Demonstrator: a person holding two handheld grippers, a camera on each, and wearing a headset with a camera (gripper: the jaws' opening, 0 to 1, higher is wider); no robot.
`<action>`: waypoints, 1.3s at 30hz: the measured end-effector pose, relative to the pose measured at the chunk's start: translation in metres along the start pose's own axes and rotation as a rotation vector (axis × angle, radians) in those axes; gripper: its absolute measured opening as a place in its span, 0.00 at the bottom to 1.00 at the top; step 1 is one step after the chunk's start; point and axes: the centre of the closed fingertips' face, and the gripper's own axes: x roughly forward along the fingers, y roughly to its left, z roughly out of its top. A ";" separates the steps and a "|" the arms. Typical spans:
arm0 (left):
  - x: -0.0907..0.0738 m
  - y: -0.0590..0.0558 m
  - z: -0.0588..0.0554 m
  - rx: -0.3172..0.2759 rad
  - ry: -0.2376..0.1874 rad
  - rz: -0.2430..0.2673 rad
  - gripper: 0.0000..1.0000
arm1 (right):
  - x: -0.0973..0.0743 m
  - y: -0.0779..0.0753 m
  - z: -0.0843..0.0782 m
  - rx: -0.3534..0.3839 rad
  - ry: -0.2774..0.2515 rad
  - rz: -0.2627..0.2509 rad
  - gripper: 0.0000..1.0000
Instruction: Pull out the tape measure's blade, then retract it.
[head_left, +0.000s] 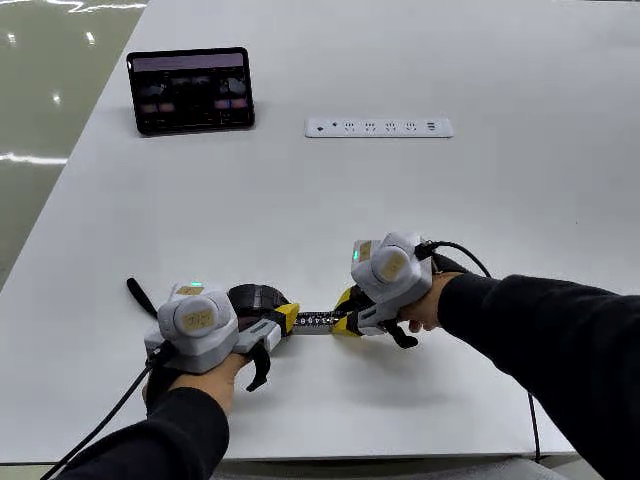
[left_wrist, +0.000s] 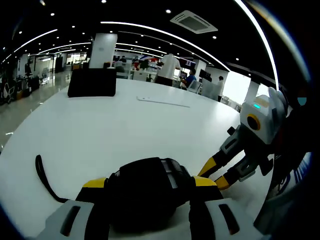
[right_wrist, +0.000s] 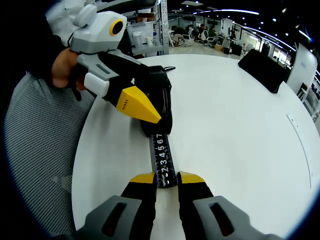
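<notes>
The left gripper (left_wrist: 150, 186) clamps its jaws on either side of the black case (head_left: 258, 298), which lies on the white table (head_left: 470, 190). Just right of the case, the right gripper (right_wrist: 165, 179) has its jaws narrowed onto the end of the blade (right_wrist: 161, 150), a short stretch of which is drawn out. A strap (head_left: 140, 296) trails left of the case. A tablet (head_left: 190, 88) and a power strip (head_left: 379, 127) lie well beyond it.

Grey-white, yellow-tipped left tongs (left_wrist: 150, 182), right tongs (right_wrist: 166, 178); black sleeves (head_left: 540, 320).

Tablet (head_left: 190, 89) stands left of power strip (head_left: 379, 127), behind tape measure (head_left: 258, 299).
</notes>
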 end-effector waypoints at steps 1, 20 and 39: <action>0.000 0.000 0.000 0.000 0.000 0.000 0.60 | 0.000 0.000 0.000 -0.003 -0.001 0.000 0.12; 0.001 0.000 0.000 -0.006 0.002 -0.003 0.59 | 0.005 0.002 0.006 -0.062 -0.018 -0.019 0.11; 0.000 0.000 0.000 -0.007 -0.001 -0.002 0.59 | 0.007 0.001 0.007 -0.043 -0.026 -0.018 0.12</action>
